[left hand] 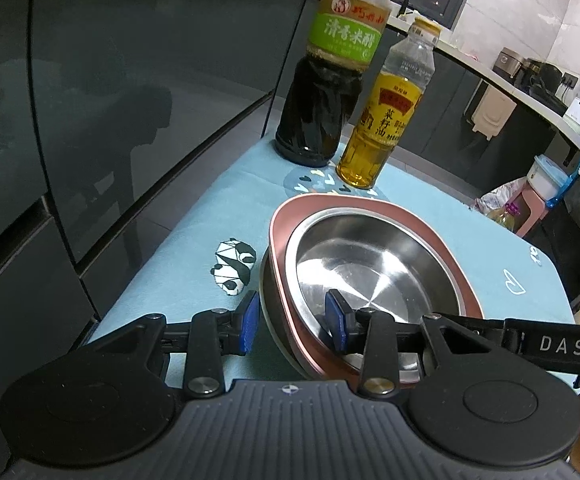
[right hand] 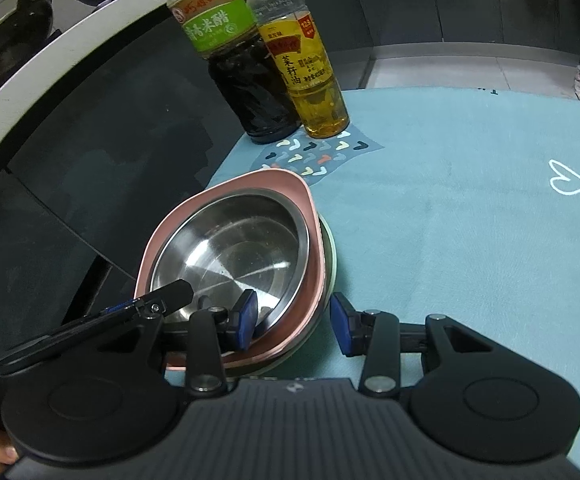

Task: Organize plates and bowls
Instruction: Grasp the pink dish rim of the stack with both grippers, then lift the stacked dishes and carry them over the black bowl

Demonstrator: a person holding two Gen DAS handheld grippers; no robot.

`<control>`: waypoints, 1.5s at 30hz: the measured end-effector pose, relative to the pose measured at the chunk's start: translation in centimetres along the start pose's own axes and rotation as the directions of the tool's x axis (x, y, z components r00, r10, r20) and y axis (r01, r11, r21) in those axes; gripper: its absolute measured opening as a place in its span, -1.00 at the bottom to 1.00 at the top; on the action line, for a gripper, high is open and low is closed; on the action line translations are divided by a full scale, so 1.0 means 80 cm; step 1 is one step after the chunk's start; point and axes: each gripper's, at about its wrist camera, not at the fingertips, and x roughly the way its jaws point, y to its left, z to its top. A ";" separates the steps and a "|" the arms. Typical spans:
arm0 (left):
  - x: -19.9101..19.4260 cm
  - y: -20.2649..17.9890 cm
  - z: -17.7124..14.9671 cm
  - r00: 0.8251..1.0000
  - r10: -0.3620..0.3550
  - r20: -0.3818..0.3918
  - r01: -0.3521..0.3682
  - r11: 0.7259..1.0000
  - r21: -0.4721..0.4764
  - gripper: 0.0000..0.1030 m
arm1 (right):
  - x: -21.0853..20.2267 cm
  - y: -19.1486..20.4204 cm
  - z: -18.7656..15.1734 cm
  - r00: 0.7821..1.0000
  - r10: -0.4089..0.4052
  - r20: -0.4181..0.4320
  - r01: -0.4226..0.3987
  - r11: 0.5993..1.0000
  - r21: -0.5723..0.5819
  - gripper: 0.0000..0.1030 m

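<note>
A steel bowl nests in a pink dish, which sits on a lower steel bowl. My left gripper straddles the stack's left rim, one blue pad inside the top bowl and one against the outer wall, shut on it. In the right wrist view the same steel bowl, pink dish and lower bowl show. My right gripper clamps the opposite rim the same way. Each view shows part of the other gripper's black frame.
A dark vinegar bottle and a yellow oil bottle stand just behind the stack on the teal mat. Dark cabinet fronts run along the left. The mat stretches bare to the right of the stack.
</note>
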 end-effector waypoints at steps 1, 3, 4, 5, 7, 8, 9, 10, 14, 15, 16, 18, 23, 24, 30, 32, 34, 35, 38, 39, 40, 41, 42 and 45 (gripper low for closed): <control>-0.004 0.000 0.000 1.000 -0.001 0.003 0.001 1.000 -0.002 -0.35 | -0.003 0.001 -0.001 1.000 0.004 0.001 -0.004 1.000 0.001 -0.58; -0.013 -0.001 -0.001 1.000 -0.002 0.010 0.002 1.000 -0.002 -0.34 | -0.010 0.004 -0.004 1.000 0.007 0.004 -0.007 1.000 0.000 -0.58; -0.018 -0.002 -0.002 1.000 -0.002 0.015 0.002 1.000 0.003 -0.34 | -0.014 0.005 -0.007 1.000 0.008 0.009 -0.008 1.000 -0.005 -0.58; -0.023 -0.004 -0.004 1.000 -0.006 0.021 0.006 1.000 0.010 -0.35 | -0.019 0.007 -0.011 1.000 0.011 0.016 -0.010 1.000 -0.010 -0.59; -0.034 -0.009 -0.007 0.999 -0.015 0.030 0.014 0.999 0.030 -0.37 | -0.031 0.009 -0.018 0.999 0.013 0.032 -0.013 1.000 -0.010 -0.59; -0.039 -0.012 -0.009 1.000 -0.011 0.028 0.010 0.999 0.036 -0.37 | -0.039 0.009 -0.021 0.999 0.015 0.046 -0.015 1.000 -0.007 -0.59; -0.043 -0.015 -0.011 0.999 -0.013 0.029 0.012 0.999 0.041 -0.37 | -0.047 0.009 -0.025 0.998 0.013 0.060 -0.013 1.000 -0.001 -0.59; -0.046 -0.019 -0.014 0.999 -0.020 0.037 0.018 0.998 0.054 -0.37 | -0.053 0.009 -0.027 0.997 0.006 0.075 -0.006 1.000 0.002 -0.59; -0.045 -0.027 -0.022 0.999 -0.004 0.054 -0.001 0.996 0.091 -0.37 | -0.057 0.012 -0.031 0.997 -0.028 0.078 0.029 0.999 -0.013 -0.59; -0.041 -0.026 -0.023 0.999 0.002 0.052 -0.007 0.996 0.086 -0.37 | -0.054 0.011 -0.031 0.997 -0.029 0.068 0.030 1.000 -0.008 -0.59; -0.036 -0.024 -0.024 0.999 0.008 0.045 -0.012 0.996 0.085 -0.37 | -0.049 0.009 -0.030 0.998 -0.028 0.056 0.028 1.000 -0.002 -0.59; -0.026 -0.018 -0.024 1.000 0.021 0.019 -0.022 0.997 0.069 -0.36 | -0.038 0.006 -0.028 0.999 -0.023 0.024 0.023 1.000 0.011 -0.59; -0.004 0.004 -0.023 0.999 0.019 -0.036 -0.018 1.000 0.015 -0.37 | -0.010 0.008 -0.023 0.999 -0.018 -0.036 0.018 1.000 0.012 -0.59; 0.001 0.008 -0.023 0.999 0.018 -0.044 -0.018 1.000 0.007 -0.35 | -0.004 0.008 -0.023 0.999 -0.021 -0.047 0.022 1.000 0.013 -0.59; 0.021 0.022 -0.030 0.997 0.000 -0.081 0.000 1.000 0.000 -0.38 | 0.008 -0.003 -0.019 0.997 -0.009 -0.071 0.012 0.999 0.039 -0.59; 0.021 0.023 -0.030 0.996 -0.008 -0.087 0.008 1.000 0.004 -0.38 | 0.005 -0.009 -0.014 0.998 -0.020 -0.057 0.023 0.998 0.051 -0.57; 0.020 0.025 -0.028 0.995 -0.013 -0.098 0.013 1.000 0.000 -0.35 | 0.006 -0.013 -0.011 0.998 -0.037 -0.055 0.040 0.997 0.062 -0.57; 0.020 0.027 -0.028 0.995 -0.014 -0.103 0.014 1.000 -0.001 -0.34 | 0.009 -0.016 -0.010 0.997 -0.040 -0.064 0.044 0.997 0.067 -0.56; 0.021 0.026 -0.030 0.995 -0.025 -0.092 0.027 1.000 0.013 -0.33 | 0.028 -0.024 -0.010 0.992 -0.018 -0.124 0.030 0.995 0.094 -0.56; 0.021 0.025 -0.032 0.996 -0.027 -0.083 0.029 0.999 0.027 -0.32 | 0.034 -0.025 -0.010 0.992 0.003 -0.125 0.010 0.994 0.106 -0.56; 0.021 0.024 -0.034 0.997 -0.028 -0.077 0.031 0.999 0.040 -0.35 | 0.037 -0.024 -0.009 0.992 0.005 -0.130 0.008 0.994 0.104 -0.55; 0.021 0.023 -0.035 0.997 -0.029 -0.074 0.032 0.998 0.045 -0.35 | 0.039 -0.022 -0.008 0.991 0.008 -0.132 0.005 0.995 0.097 -0.61; 0.020 0.023 -0.035 0.997 -0.021 -0.073 0.024 0.999 0.038 -0.36 | 0.042 -0.018 -0.008 0.989 0.009 -0.149 0.006 0.995 0.096 -0.72; 0.012 0.028 -0.030 0.997 -0.019 -0.080 0.018 1.000 -0.017 -0.37 | 0.039 -0.001 -0.013 0.991 -0.052 -0.127 0.057 0.998 0.037 -0.81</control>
